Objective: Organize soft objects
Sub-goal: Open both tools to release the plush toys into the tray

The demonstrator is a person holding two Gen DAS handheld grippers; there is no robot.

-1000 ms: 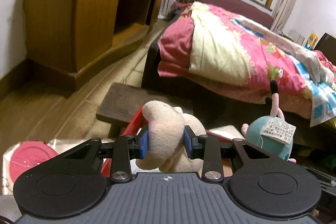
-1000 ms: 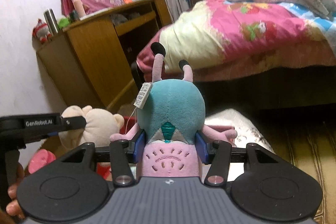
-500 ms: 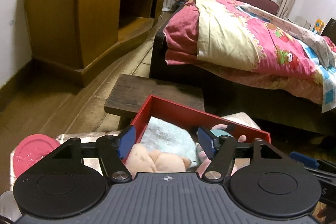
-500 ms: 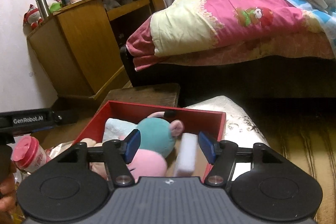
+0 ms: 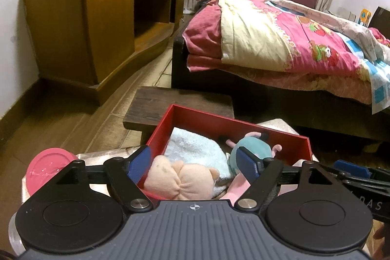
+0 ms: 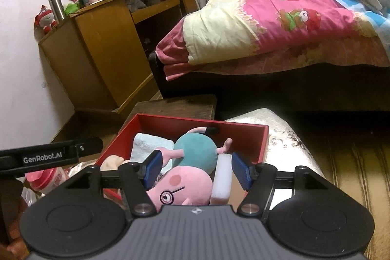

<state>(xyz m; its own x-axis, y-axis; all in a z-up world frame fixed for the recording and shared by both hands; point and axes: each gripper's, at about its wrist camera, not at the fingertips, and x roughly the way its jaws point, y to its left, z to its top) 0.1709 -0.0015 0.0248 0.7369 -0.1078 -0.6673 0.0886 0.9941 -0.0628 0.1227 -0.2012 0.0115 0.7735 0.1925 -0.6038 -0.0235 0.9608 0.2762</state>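
Note:
A red box (image 5: 220, 117) (image 6: 264, 140) holds the soft things. In it lie a beige teddy bear (image 5: 180, 183) (image 6: 111, 161), a light blue towel (image 5: 192, 148) (image 6: 148, 141), a teal and pink pig plush (image 6: 195, 155) (image 5: 251, 148) and a white foam block (image 6: 221, 178). My left gripper (image 5: 193, 166) is open and empty just above the bear. My right gripper (image 6: 197, 168) is open and empty above the pig plush.
The box stands on a silver-patterned cloth (image 6: 287, 140). A pink-lidded jar (image 5: 50, 166) sits at its left. A dark wooden stool (image 5: 170, 104) is behind the box. A wooden cabinet (image 5: 97, 23) stands at the left, a bed with a pink quilt (image 5: 280, 40) at the right.
Both grippers held plush toys above the box a second ago. They opened and let go; the bear and the pig plush now lie in the red box.

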